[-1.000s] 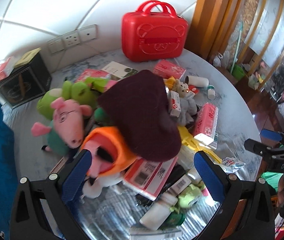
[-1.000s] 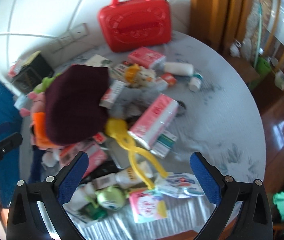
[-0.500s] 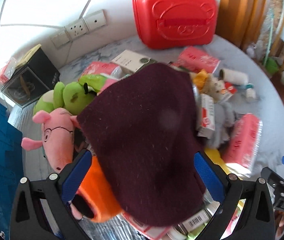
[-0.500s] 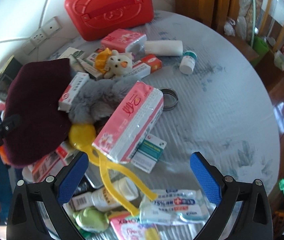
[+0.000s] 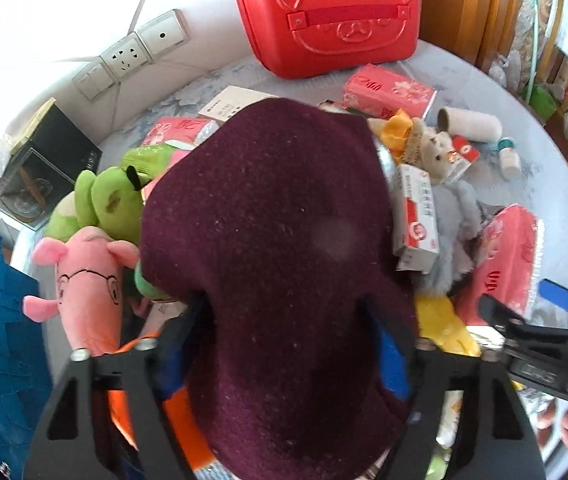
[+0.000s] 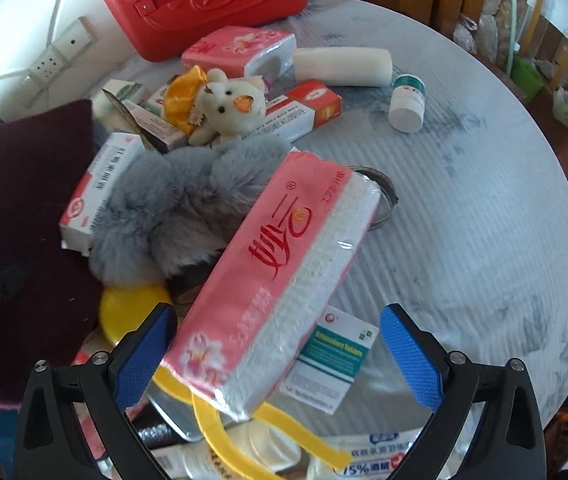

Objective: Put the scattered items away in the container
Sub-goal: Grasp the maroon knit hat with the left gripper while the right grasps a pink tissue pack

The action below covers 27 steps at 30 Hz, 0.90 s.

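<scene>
A dark maroon knitted wool hat [image 5: 268, 240] was pictured lying on top of a heap of toys and packets on a round table covered with a pale patterned cloth [image 6: 483, 208], its near end caught between the fingers of the left gripper [image 5: 284, 344]. The jaws of that gripper had just been closing, and the soft fabric was seen bunched and narrowed between the blue pads, so the hat appeared to be clamped. The grip was judged to be taken at the near edge because that end lay uppermost and free of the clutter. The hat looked thick, felted and flecked with lint, draped over a pink plush pig with drawn-on glasses [image 5: 88, 292] and a green plush toy [image 5: 100, 204]. The right gripper [image 6: 276, 356] was shown with its fingers wide apart, straddling the near end of a pink plastic-wrapped tissue pack [image 6: 280, 280] without touching it, apparently lined up for a pick. The pack rested tilted on a grey fluffy fur piece [image 6: 176, 216] and a yellow plastic clip [image 6: 136, 312]. The container, a closed red plastic case embossed with a bear face [image 5: 327, 16], stood upright at the far edge of the table against the wall, well apart from both grippers; nothing was seen placed inside it.
</scene>
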Motion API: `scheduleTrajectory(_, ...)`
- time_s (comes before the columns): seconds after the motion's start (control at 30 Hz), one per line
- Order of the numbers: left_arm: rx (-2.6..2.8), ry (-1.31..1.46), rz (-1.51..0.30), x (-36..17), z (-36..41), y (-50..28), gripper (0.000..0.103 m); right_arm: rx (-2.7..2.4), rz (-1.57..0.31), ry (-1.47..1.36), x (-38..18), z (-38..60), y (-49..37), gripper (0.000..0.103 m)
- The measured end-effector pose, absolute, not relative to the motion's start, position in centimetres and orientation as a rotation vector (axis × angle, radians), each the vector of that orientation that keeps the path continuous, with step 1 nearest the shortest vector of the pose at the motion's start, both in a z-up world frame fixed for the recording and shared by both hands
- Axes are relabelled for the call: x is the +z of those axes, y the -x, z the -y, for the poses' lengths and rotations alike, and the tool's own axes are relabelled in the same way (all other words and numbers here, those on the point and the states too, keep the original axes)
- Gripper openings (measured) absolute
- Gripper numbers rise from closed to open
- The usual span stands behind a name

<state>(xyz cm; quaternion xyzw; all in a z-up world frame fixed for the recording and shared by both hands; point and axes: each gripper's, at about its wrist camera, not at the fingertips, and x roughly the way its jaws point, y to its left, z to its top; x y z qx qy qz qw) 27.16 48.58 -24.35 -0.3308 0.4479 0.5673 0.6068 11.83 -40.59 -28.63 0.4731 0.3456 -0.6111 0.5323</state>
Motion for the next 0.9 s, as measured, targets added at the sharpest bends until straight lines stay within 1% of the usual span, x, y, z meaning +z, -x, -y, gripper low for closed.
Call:
scheduleTrajectory(0.03,1.305,0.761,-1.030,-24.2,-48.4,-27.3,0.055,-1.469,-0.830,-1.128,-28.8,40.7,-11.9,0.103)
scheduleTrajectory(0.1,1.310,0.737,-1.023,-23.7,-48.0,-27.4,0.037,-1.488,-0.827,-1.133,-29.0,40.9,-11.8,0.103)
scheduleTrajectory(0.17,1.307,0.740,-1.005,-23.1,-47.7,-27.3,0.030,-1.497,-0.819,-1.147,-29.2,41.1,-11.6,0.102)
scheduleTrajectory(0.2,1.307,0.742,-0.998,-22.9,-47.6,-27.2,0.027,-1.495,-0.818,-1.153,-29.3,41.2,-11.6,0.099)
scheduleTrajectory(0.23,1.305,0.747,-0.991,-22.7,-47.5,-27.1,0.026,-1.491,-0.821,-1.155,-29.4,41.2,-11.6,0.097)
scheduleTrajectory(0.27,1.304,0.753,-0.986,-22.5,-47.4,-26.9,0.025,-1.491,-0.828,-1.153,-29.3,41.2,-11.7,0.091)
scheduleTrajectory(0.3,1.305,0.762,-0.976,-22.3,-47.3,-26.7,0.024,-1.488,-0.831,-1.153,-29.2,41.2,-11.8,0.083)
scheduleTrajectory(0.33,1.304,0.769,-0.966,-22.1,-47.1,-26.5,0.024,-1.481,-0.835,-1.152,-29.1,41.2,-11.9,0.078)
scheduleTrajectory(0.37,1.302,0.772,-0.957,-21.9,-47.0,-26.3,0.023,-1.477,-0.850,-1.142,-28.9,41.1,-12.2,0.068)
scheduleTrajectory(0.4,1.301,0.770,-0.953,-21.7,-46.8,-26.2,0.022,-1.480,-0.865,-1.129,-28.7,41.1,-12.4,0.064)
scheduleTrajectory(0.5,1.306,0.769,-0.937,-21.0,-46.1,-25.8,0.022,-1.482,-0.868,-1.119,-28.3,40.6,-12.6,0.059)
scheduleTrajectory(0.9,1.326,0.795,-0.851,-18.0,-44.1,-23.5,0.022,-1.489,-0.852,-1.040,-24.4,38.8,-12.9,0.058)
